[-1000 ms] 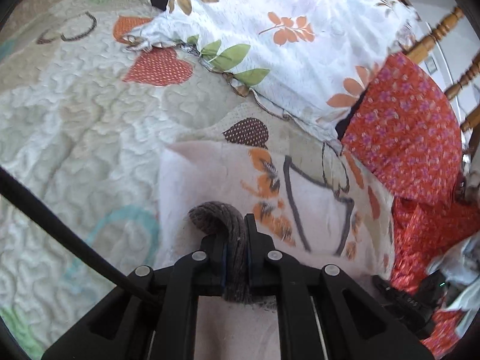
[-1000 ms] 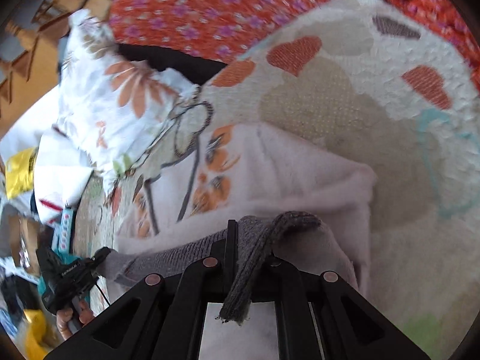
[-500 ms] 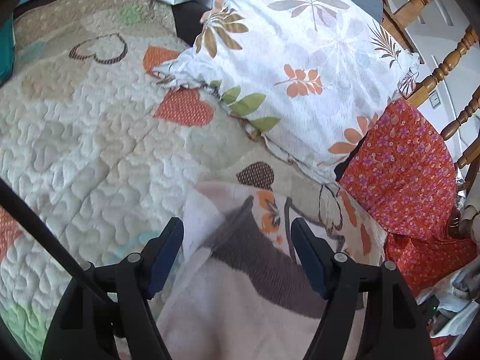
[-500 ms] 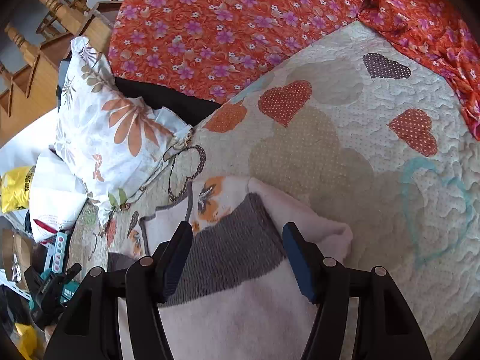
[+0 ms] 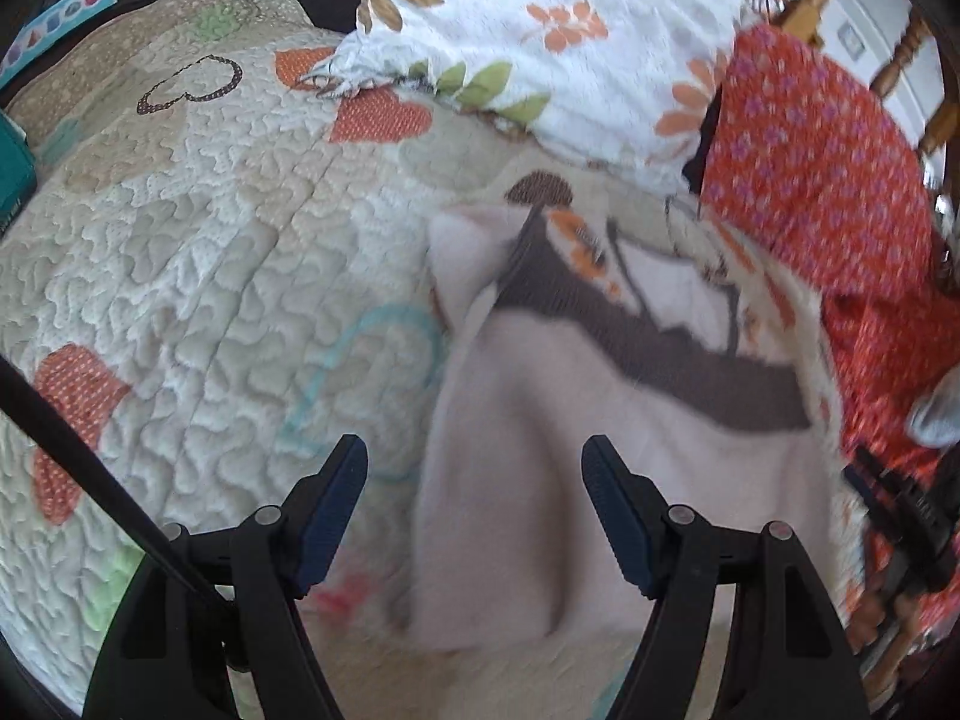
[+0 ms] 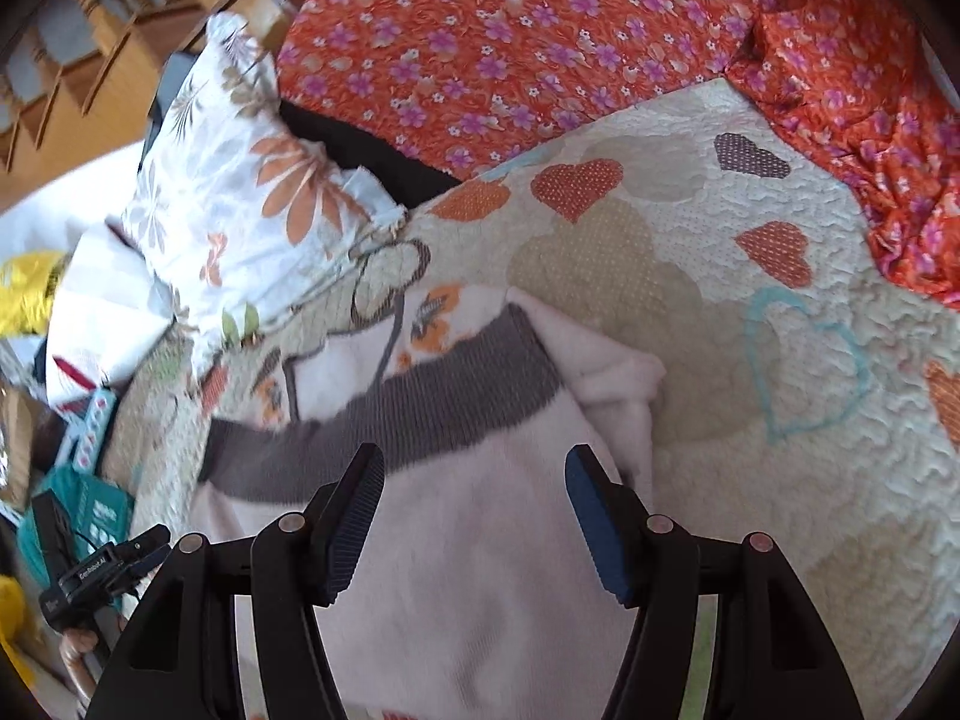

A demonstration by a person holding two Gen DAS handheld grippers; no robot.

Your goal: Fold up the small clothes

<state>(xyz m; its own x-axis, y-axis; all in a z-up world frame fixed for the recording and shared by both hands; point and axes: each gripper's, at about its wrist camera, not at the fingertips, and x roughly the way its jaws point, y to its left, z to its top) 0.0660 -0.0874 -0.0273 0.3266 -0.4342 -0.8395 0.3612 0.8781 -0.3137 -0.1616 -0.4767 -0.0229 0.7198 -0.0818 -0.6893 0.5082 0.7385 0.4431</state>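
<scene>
A small pale pink garment (image 5: 540,456) with a grey ribbed band (image 5: 648,354) and an orange printed part lies folded over on the quilt (image 5: 198,276). It also shows in the right wrist view (image 6: 456,540), with its grey band (image 6: 420,402) across the top. My left gripper (image 5: 474,480) is open and empty above the garment's left part. My right gripper (image 6: 474,492) is open and empty above the garment's right part. Neither gripper touches the cloth.
A white floral pillow (image 5: 558,30) lies behind the garment, with an orange flowered cloth (image 5: 828,180) to its right. The same orange cloth (image 6: 540,42) and pillow (image 6: 240,198) show in the right view. The other gripper (image 6: 102,576) and clutter sit at left.
Both grippers were shut on the grey band one second ago. They have opened, let it go, and pulled back; the band now lies flat across the garment.
</scene>
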